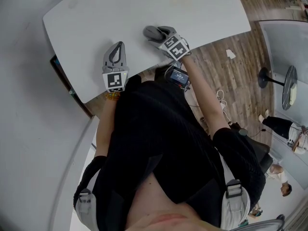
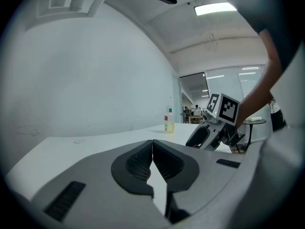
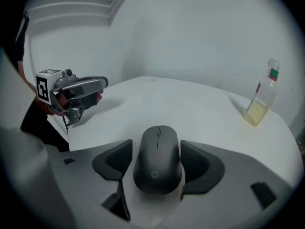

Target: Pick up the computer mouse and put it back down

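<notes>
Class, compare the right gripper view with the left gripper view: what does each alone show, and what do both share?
Right gripper view only: the top of the computer mouse, lying between the parted jaws of the right claw. Left gripper view only: the left claw, jaws shut on nothing, and a ceiling light. Both: the white table and the bottle.

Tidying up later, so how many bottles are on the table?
1. The bottle stands at the table's far side, apart from the mouse; more may lie out of view.
</notes>
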Action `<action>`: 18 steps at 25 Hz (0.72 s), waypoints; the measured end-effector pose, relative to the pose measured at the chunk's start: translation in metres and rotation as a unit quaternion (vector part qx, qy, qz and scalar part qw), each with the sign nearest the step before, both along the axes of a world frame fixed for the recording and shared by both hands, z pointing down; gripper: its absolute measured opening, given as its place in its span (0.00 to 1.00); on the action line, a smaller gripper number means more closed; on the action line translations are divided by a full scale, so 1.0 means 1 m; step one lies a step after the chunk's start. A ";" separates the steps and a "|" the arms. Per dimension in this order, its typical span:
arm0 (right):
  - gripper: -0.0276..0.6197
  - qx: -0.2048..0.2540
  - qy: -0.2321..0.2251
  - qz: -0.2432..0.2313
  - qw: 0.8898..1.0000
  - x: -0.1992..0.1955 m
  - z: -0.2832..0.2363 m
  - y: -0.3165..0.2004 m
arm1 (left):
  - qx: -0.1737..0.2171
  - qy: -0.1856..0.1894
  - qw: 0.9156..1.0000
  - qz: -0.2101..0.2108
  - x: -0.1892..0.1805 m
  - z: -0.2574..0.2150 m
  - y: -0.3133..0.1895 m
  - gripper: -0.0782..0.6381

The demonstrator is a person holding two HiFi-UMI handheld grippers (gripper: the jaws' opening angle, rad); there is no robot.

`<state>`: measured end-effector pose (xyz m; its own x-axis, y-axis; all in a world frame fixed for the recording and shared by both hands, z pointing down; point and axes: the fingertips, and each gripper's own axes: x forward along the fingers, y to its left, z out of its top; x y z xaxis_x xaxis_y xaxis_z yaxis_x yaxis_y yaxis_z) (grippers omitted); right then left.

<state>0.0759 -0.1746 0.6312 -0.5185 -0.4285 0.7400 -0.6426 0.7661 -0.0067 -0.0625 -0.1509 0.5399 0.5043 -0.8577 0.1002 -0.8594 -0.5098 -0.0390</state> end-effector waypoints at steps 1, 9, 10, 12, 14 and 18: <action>0.48 -0.002 0.000 0.001 1.000 0.000 0.001 0.000 | 0.000 0.000 1.000 0.000 0.000 0.000 0.000 0.13; 0.48 -0.012 0.007 0.006 1.000 0.001 0.009 -0.003 | 0.002 0.000 1.000 0.002 0.000 -0.005 0.000 0.13; 0.48 -0.013 0.008 0.006 1.000 0.001 0.011 -0.003 | 0.003 0.000 1.000 0.002 0.000 -0.006 0.001 0.13; 0.48 -0.014 0.009 0.005 1.000 0.000 0.012 -0.002 | 0.005 0.001 1.000 0.002 0.000 -0.008 0.001 0.13; 0.48 -0.015 0.008 0.006 1.000 0.000 0.013 -0.002 | 0.006 0.001 1.000 0.002 0.000 -0.009 0.002 0.13; 0.48 -0.020 0.007 0.008 1.000 -0.001 0.013 -0.001 | 0.008 0.002 1.000 0.006 0.001 -0.012 0.003 0.13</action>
